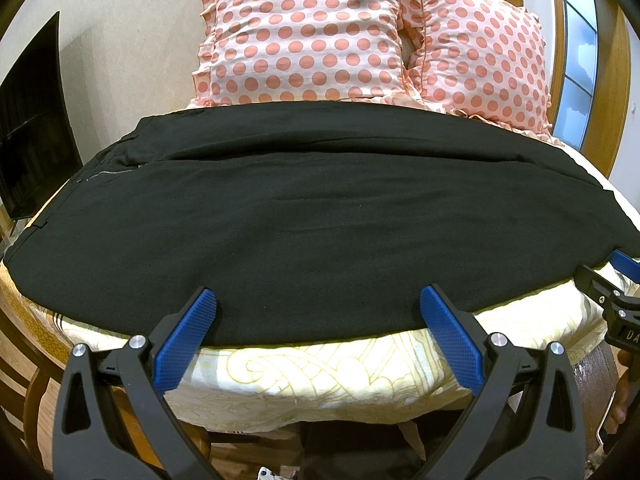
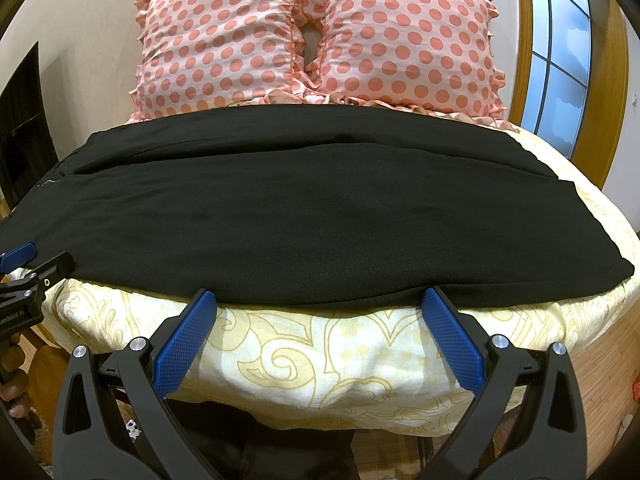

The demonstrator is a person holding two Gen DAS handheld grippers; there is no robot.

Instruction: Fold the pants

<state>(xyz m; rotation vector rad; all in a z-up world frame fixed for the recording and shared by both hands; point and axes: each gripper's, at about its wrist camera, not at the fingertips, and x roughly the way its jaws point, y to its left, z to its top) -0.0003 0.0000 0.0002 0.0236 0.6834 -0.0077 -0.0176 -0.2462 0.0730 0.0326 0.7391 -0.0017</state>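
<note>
Black pants [image 1: 304,216] lie flat across the bed, waistband and zip at the left, leg hems at the right; they also show in the right wrist view [image 2: 320,216]. My left gripper [image 1: 318,298] is open and empty, its blue fingertips at the pants' near edge. My right gripper [image 2: 320,300] is open and empty at the same near edge, further right. Each gripper shows at the side of the other's view: the right one [image 1: 612,280], the left one [image 2: 28,268].
The bed has a cream patterned sheet [image 2: 320,352]. Two pink polka-dot pillows [image 1: 304,32] [image 2: 404,36] lean at the far side. A dark TV screen [image 1: 28,128] is at the left, a window with a wooden frame [image 2: 560,48] at the right.
</note>
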